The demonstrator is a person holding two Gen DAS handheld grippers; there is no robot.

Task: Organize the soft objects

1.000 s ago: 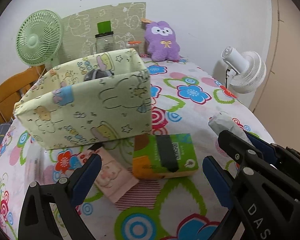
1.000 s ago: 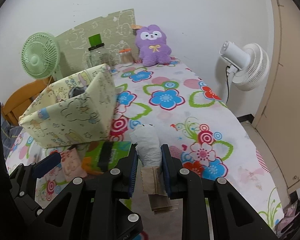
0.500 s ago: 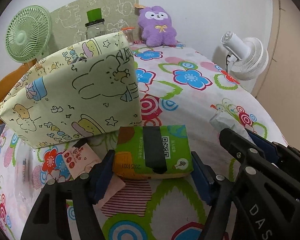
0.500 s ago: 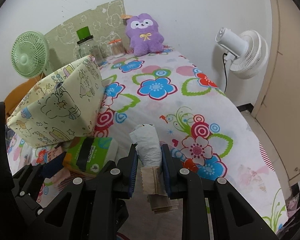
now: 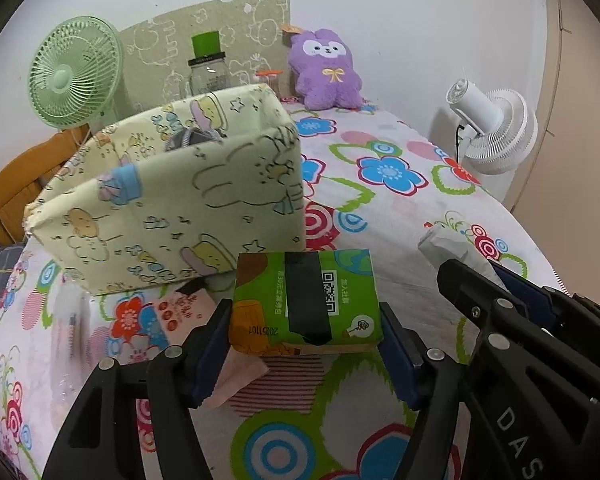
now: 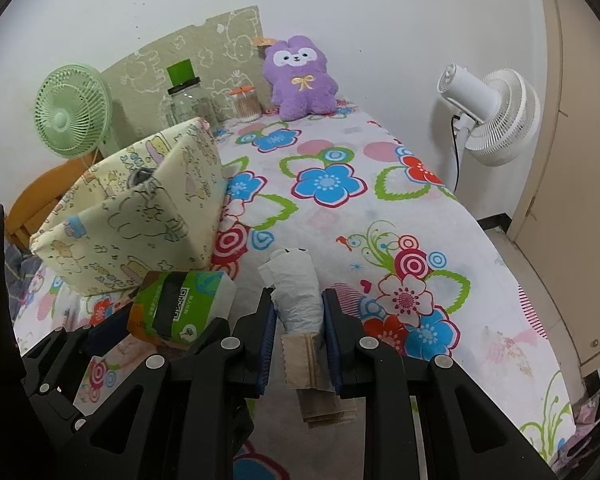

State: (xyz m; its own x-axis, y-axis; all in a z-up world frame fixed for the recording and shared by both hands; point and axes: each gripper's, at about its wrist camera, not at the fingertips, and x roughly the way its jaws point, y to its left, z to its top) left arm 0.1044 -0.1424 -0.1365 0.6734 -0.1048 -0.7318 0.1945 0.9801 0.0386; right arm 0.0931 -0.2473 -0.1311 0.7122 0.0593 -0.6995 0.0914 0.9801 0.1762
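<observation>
Flowered sheeting (image 6: pixel 380 216) covered the table against a white wall, a fabric bin (image 5: pixel 172 196) standing at its left. Just in front of the bin, the left gripper (image 5: pixel 306 346) clasped a green tissue pack (image 5: pixel 306 304), long axis crosswise. The right gripper (image 6: pixel 299 334) clenched a white wad (image 6: pixel 298 292) pointing away

Both views are evenly and softly lit, bright, with only faint shadows and no strong glare. Fisheye distortion bends the edges into a dark circular vignette. Focus is sharp throughout, with slight smearing at the left of the left wrist view.
</observation>
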